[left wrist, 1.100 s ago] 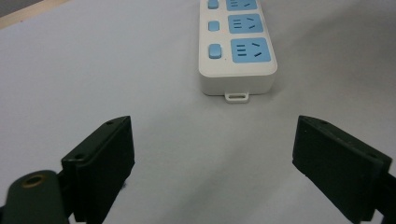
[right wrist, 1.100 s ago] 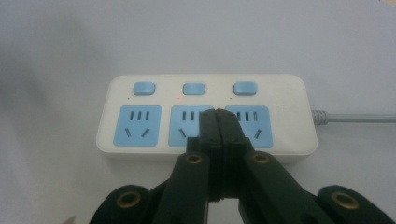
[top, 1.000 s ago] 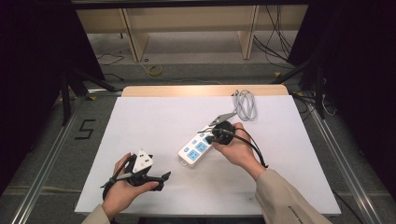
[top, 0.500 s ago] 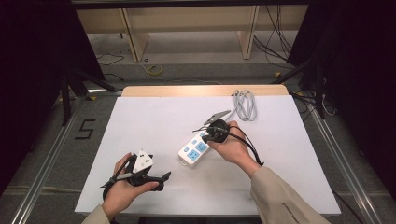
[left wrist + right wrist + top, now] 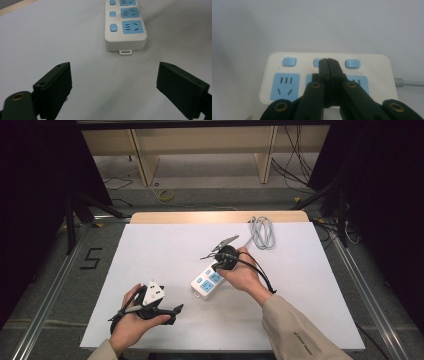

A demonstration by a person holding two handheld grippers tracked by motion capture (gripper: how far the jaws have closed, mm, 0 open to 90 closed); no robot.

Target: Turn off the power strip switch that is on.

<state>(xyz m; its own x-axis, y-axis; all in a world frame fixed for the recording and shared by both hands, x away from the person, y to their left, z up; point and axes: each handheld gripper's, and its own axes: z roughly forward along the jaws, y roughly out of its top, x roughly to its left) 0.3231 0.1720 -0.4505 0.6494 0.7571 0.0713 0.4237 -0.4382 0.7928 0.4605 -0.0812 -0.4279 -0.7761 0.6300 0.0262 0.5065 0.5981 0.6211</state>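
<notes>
Pressing the middle switch of the power strip at mid-counter, seemingly, with right gripper fingers closed, empty. Left gripper fingers wide apart, empty, near the front edge. Next: lifting off, checking the red light.

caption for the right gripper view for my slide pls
Shut black right gripper pressing its tip on the middle blue switch of a white three-socket power strip.

Right gripper over power strip; left gripper near table edge.
</notes>
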